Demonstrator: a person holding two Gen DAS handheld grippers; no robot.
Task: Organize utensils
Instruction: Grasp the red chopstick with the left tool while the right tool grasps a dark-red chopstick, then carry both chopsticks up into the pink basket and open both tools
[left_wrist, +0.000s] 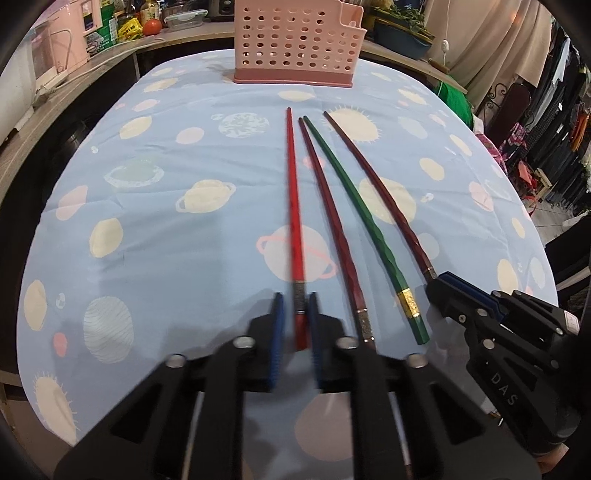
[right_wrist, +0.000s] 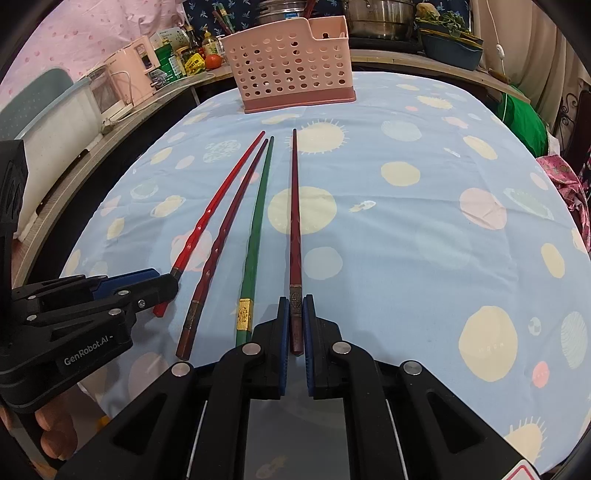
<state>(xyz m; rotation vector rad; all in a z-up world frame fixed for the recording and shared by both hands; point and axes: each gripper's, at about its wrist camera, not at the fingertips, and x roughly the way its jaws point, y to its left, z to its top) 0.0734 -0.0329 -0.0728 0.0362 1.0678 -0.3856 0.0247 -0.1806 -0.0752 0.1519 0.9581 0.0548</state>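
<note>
The left claw (left_wrist: 295, 301) is clamped on the butt of the red chopstick (left_wrist: 293, 206), its blue pads either side of the metal band. The right claw (right_wrist: 295, 301) grips the butt of the outer maroon chopstick (right_wrist: 294, 206) the same way. Between the two claws lie another maroon chopstick (left_wrist: 325, 206) and the green chopstick (left_wrist: 354, 206) with a gold band; neither is touched by a pad. All four sticks lie on the surface (left_wrist: 147, 229), which wears a blue cloth printed with planets and suns, their tips fanned close together ahead of the claws.

Beyond the tips, straight ahead, stands the pink basket (left_wrist: 295, 40), upright, perforated, with a small compartment at its right end. Nothing lies between the tips and the basket.

Past the surface's far edge, left of the basket, a shelf carries bottles, packets, a tomato (left_wrist: 152, 26) and a pink appliance (right_wrist: 138, 70). Behind the basket sit steel pots (right_wrist: 380, 18); to the right, a blue tub (right_wrist: 450, 51) and hanging clothes (left_wrist: 554, 122).
</note>
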